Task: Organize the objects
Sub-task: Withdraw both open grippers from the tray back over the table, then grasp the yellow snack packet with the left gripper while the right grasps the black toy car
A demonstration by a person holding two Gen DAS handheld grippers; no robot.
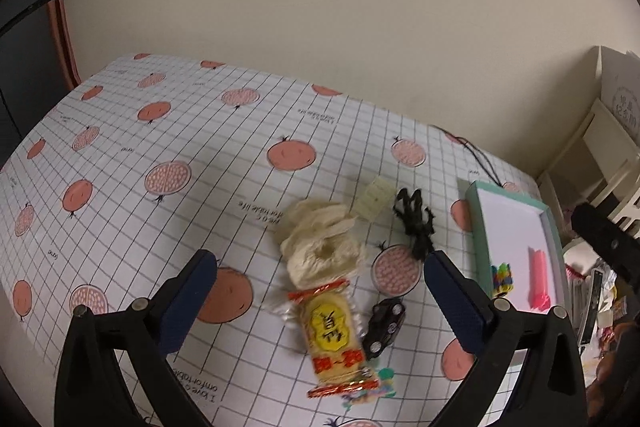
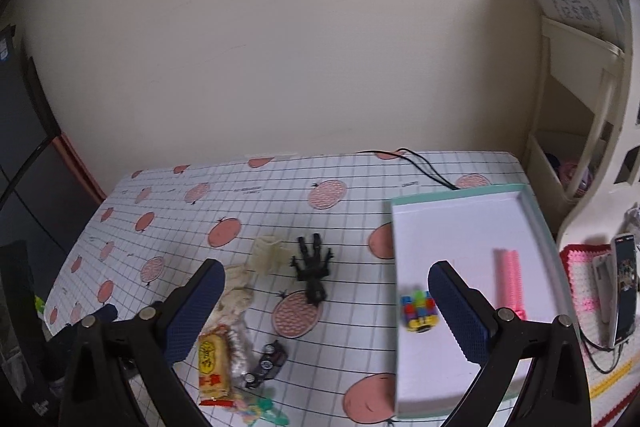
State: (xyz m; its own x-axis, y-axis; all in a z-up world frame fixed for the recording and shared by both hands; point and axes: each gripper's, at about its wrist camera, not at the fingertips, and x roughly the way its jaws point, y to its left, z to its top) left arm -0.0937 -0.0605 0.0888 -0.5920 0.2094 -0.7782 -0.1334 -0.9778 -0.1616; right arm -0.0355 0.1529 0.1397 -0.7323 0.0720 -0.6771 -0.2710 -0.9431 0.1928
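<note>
Crinkly plastic snack packet [image 1: 334,337]: light, crushable, slippery; I would pinch its middle with my released, empty left gripper [image 1: 320,301].

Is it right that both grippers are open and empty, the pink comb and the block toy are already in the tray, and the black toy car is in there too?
Not quite. The black toy car is not in the tray; it lies on the tablecloth beside the snack packet, as the right wrist view shows. The rest holds: the left gripper and right gripper are open and empty, and the pink comb and block toy are in the tray.
</note>
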